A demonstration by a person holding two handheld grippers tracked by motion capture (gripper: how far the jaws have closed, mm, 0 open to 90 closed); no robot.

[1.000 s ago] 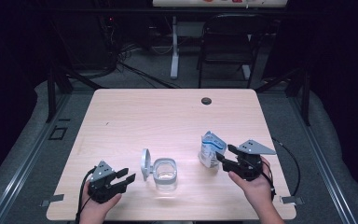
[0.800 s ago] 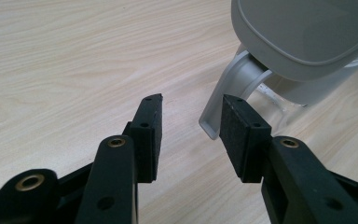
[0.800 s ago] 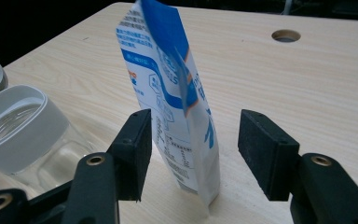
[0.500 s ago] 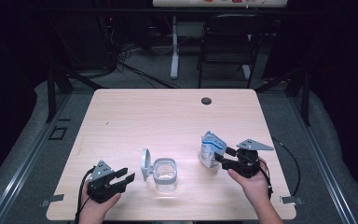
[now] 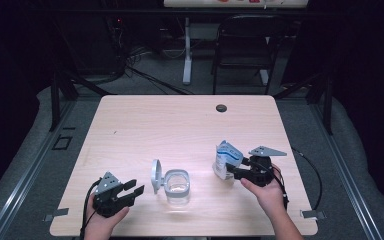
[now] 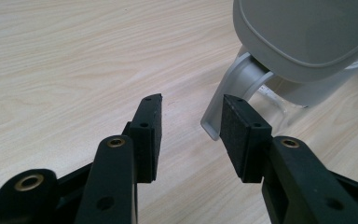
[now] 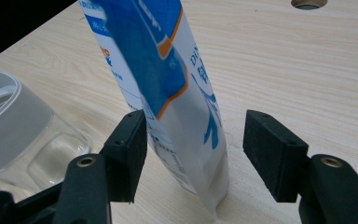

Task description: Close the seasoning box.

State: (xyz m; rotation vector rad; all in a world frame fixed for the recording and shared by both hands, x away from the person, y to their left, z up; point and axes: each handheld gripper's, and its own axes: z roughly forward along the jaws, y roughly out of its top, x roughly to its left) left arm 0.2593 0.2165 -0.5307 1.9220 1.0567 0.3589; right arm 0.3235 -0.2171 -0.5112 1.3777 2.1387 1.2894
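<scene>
The left tongs (image 5: 131,190) sit low at the near left of the light wooden tabletop (image 5: 180,125), held in the person's left hand (image 5: 100,222), and their jaws stand apart with nothing between them. In the left gripper view the two black pads point at the bare wood, and the grey hinge tab of a lid sits just beyond the tip of the right-hand jaw, close but not gripped.

Just to the right of these tongs stands a clear container (image 5: 178,186) with a grey collar, its mouth open. Its grey lid (image 5: 155,176) is flipped up on the side nearest the left tongs, standing roughly upright on its hinge.

Farther right, past the container and apart from it, a blue and white pouch (image 5: 225,159) stands upright on the tabletop. The right tongs (image 5: 234,173), held in the person's right hand (image 5: 267,192), reach toward it with their jaws spread. In the right gripper view the pouch (image 7: 168,93) stands between the two jaws; the left-hand pad is near its lower side or just touching, I cannot tell which, and a clear gap separates it from the right-hand pad. The container (image 7: 18,135) shows off to the left of those jaws.
</scene>
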